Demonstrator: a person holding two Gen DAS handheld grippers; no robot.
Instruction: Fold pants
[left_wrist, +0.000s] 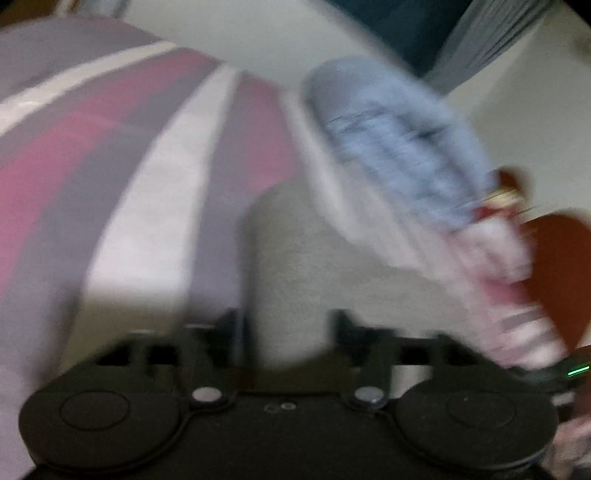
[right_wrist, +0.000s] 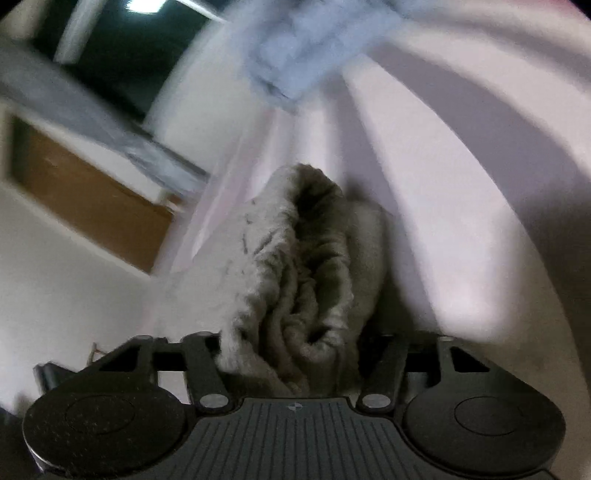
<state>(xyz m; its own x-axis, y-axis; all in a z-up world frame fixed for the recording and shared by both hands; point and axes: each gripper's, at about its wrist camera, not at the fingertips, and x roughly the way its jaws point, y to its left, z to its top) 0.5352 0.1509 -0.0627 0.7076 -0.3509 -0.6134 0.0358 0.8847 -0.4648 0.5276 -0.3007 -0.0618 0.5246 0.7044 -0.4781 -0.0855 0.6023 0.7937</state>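
Pants (right_wrist: 295, 280), grey: bunched between your right gripper's (right_wrist: 295, 350) half-open jaws; grip uncertain. Left gripper (left_wrist: 288, 332): half-open, grip unclear. Square edges before creasing.

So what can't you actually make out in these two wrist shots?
- Left gripper: motion blur hides whether its fingers touch the grey pants between them.
- Right gripper: bunched grey pants cover the fingertips, so whether they are clamped is unclear.
- Light blue garment: smeared in the left view, cut by the top edge in the right view; type unreadable.
- Striped sleeve: blurred, hand leaves the frame.
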